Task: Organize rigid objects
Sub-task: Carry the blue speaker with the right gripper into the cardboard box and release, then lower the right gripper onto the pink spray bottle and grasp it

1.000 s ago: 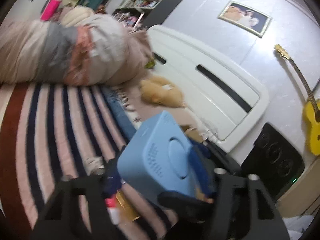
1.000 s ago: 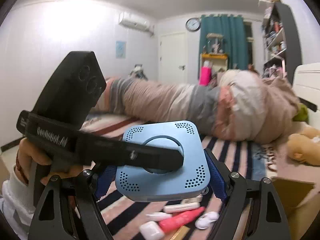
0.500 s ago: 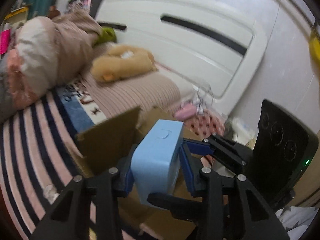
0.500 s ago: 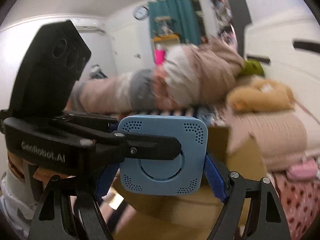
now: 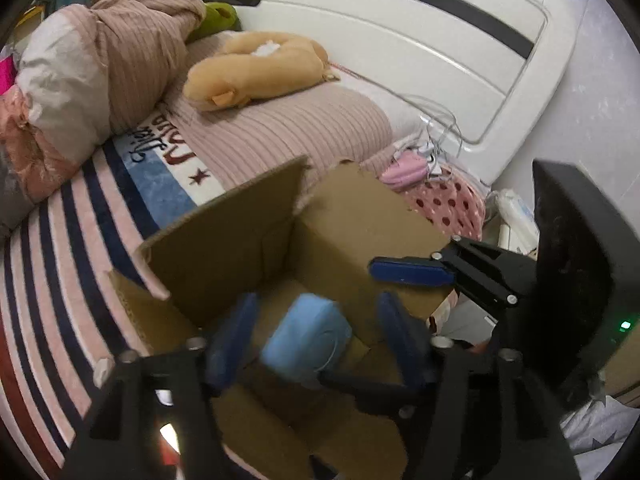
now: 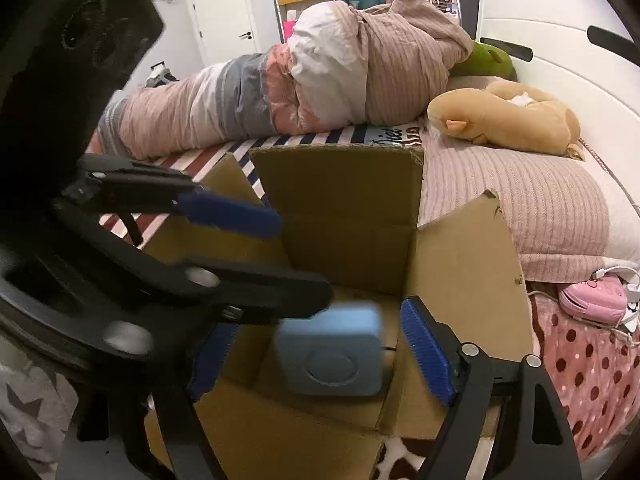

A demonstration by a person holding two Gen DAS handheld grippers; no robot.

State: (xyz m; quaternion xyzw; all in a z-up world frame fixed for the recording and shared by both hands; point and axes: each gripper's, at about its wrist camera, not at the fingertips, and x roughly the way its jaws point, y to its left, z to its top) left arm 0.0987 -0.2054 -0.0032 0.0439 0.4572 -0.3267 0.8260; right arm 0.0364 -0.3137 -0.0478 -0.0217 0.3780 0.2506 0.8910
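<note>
A light blue square box point(image 5: 308, 336) is blurred in mid-air inside an open cardboard box point(image 5: 224, 236) on the bed; it also shows in the right wrist view point(image 6: 332, 356), loose between the fingers. My left gripper point(image 5: 316, 336) is open above the carton, its blue pads apart from the blue box. My right gripper point(image 6: 320, 352) is open too, pads clear of the box on both sides. The carton point(image 6: 340, 208) has its flaps standing up.
A tan plush toy point(image 5: 256, 68) lies on the pink ribbed blanket point(image 5: 288, 128) behind the carton. A rolled duvet point(image 6: 288, 76) lies across the striped bed. A white headboard point(image 5: 420, 28) and a pink item with cables point(image 5: 404, 168) are at the right.
Both grippers carried the blue box from over the striped bed to above the carton, then opened. The box has left the pads and is dropping into the carton.
</note>
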